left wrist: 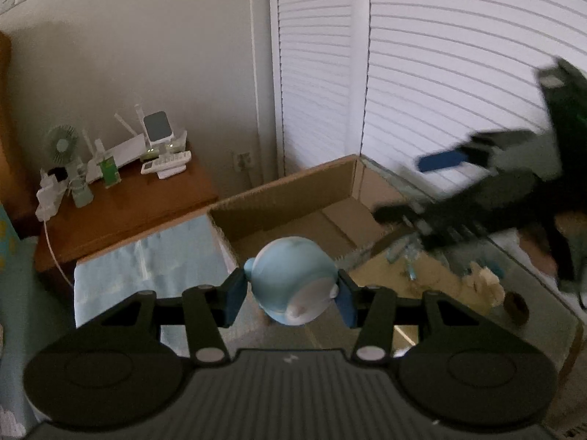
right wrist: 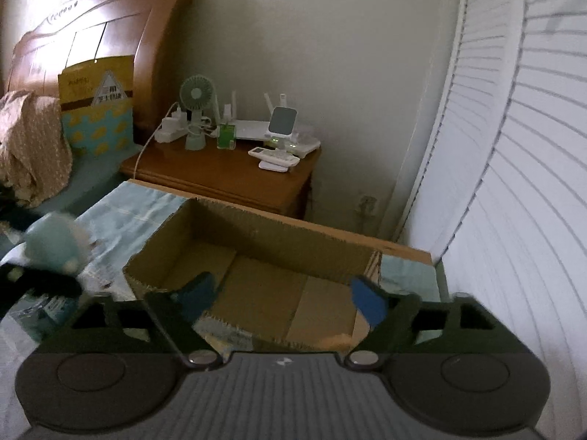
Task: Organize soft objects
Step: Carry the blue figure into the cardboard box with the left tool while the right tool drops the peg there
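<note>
A round light-blue plush toy (left wrist: 293, 278) is pinched between the blue pads of my left gripper (left wrist: 291, 299), held above the near-left corner of an open cardboard box (left wrist: 279, 198). The same toy (right wrist: 55, 244) appears blurred at the left edge of the right wrist view. My right gripper (right wrist: 282, 299) stands wide open over the box (right wrist: 256, 242) with nothing between its fingers. In the left wrist view it (left wrist: 400, 190) is a dark blur at the right, one blue pad (left wrist: 442, 159) showing. The box floor looks bare.
A wooden nightstand (right wrist: 227, 172) beyond the box carries a small fan (right wrist: 196, 110), a router, remotes and chargers. White slatted doors (left wrist: 440, 73) rise behind the box. A light-blue cloth (left wrist: 154, 267) lies left of it, and a bed with a beige blanket (right wrist: 29, 146) at far left.
</note>
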`<state>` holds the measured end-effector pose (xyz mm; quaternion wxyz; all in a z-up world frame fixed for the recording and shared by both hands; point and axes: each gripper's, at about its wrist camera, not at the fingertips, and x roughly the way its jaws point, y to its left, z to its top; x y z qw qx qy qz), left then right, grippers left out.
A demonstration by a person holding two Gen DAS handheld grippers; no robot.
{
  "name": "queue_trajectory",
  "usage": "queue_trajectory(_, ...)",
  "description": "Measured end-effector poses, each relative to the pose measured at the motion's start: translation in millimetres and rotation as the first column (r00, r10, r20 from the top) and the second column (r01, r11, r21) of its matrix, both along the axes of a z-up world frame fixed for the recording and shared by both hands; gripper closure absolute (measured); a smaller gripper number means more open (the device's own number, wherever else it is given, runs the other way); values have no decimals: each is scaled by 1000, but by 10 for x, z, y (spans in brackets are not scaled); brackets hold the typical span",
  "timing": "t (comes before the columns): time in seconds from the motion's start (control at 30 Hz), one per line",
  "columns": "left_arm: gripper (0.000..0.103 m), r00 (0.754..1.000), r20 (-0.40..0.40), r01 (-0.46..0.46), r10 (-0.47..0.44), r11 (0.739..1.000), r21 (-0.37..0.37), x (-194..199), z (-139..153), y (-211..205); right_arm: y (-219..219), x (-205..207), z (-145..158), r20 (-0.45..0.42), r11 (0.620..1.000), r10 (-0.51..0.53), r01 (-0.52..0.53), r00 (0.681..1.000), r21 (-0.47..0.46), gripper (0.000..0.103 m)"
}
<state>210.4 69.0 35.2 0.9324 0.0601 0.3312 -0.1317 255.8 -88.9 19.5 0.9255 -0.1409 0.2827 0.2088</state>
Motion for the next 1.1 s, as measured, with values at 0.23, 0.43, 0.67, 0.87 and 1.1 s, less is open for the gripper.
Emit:
queue_trajectory(0.23, 53, 1000, -13, 3, -3, 1000, 7, 446, -44, -68, -213, -425, -32, -13, 999, -35, 35, 999, 35, 0)
queue_trajectory(0.43, 52, 999, -31, -13, 13, 1000, 18, 778, -168, -132, -407, -702, -54, -32, 995, -82, 83, 996, 47, 0)
queue_trajectory(0.67, 21, 998, -38, -54, 55, 998, 34, 811, -235, -124, -516, -845, -84, -56, 994, -100, 102, 993, 39, 0)
queue_trajectory(0.87, 11, 998, 5, -69, 69, 997, 43, 514, -131, -80, -555, -944, -133, -77, 994, -108, 110, 991, 23, 0)
queue_trajectory(1.1, 3, 996, 52, -69, 68, 997, 29, 14, -24, -49, -554, -1117, -142, -86, 994, -108, 110, 990, 11, 0)
